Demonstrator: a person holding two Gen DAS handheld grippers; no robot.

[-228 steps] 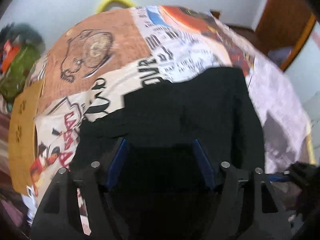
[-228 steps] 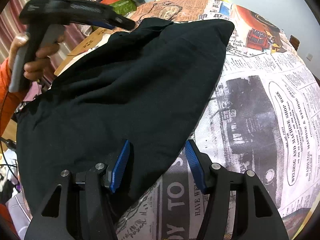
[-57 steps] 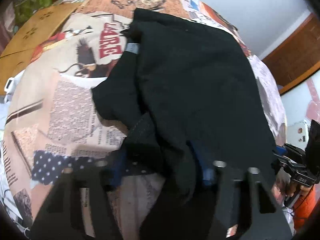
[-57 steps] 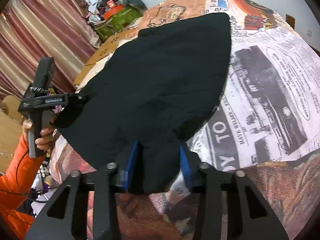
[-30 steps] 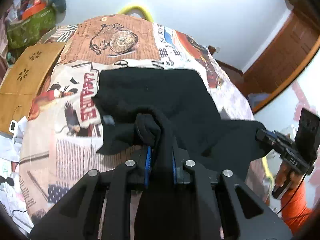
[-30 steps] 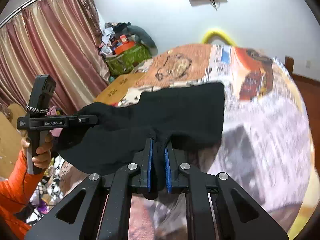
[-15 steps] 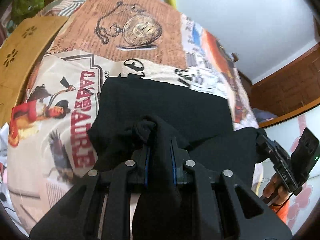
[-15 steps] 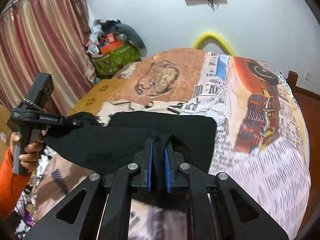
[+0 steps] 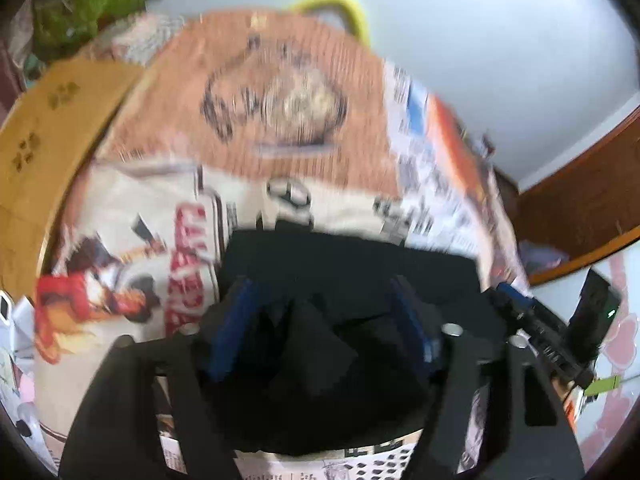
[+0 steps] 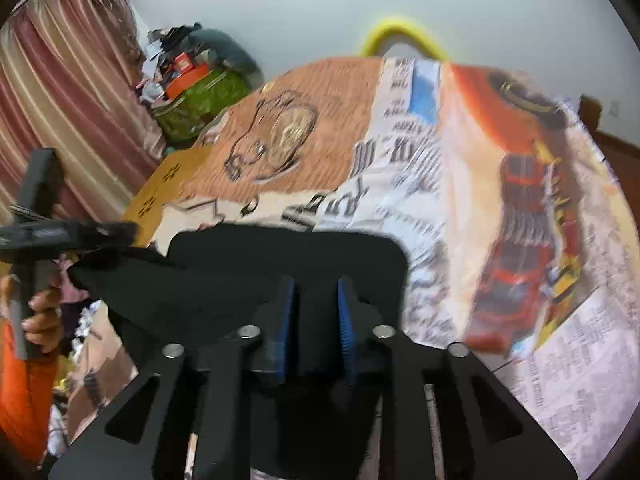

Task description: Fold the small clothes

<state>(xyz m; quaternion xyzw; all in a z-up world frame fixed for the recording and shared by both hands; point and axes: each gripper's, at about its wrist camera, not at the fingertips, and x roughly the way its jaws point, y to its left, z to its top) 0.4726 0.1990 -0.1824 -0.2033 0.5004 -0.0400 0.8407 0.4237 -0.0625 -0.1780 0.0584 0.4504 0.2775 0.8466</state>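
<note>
Lying on the printed cloth (image 10: 500,184), the black garment (image 10: 288,260) is doubled over, its far edge a straight line with rounded corners across the newspaper print. Its near part bunches in loose folds between the two grippers.

In the left wrist view the left gripper (image 9: 320,316) has its jaws opening, the blue pads (image 9: 236,320) now wide apart with a crumpled hump of the garment (image 9: 344,280) between them; the pads stand clear of it on both sides, so the fabric is let go. The picture is blurred.

In the right wrist view the right gripper (image 10: 316,312) is also opening its jaws. Its pads (image 10: 286,320) stand a narrow gap apart with a fold of black fabric between them; whether they press on it I cannot tell. At that view's left edge the left gripper (image 10: 120,230) shows from the side, held by a hand (image 10: 40,320) above an orange sleeve (image 10: 24,400), with a corner of the garment just below its tip.

Beyond the cloth, a yellow hoop (image 10: 400,36) rises against the pale wall. A green bag (image 10: 200,100) sits by the striped curtain (image 10: 60,112), and a brown board (image 9: 52,128) lies beside the cloth.
</note>
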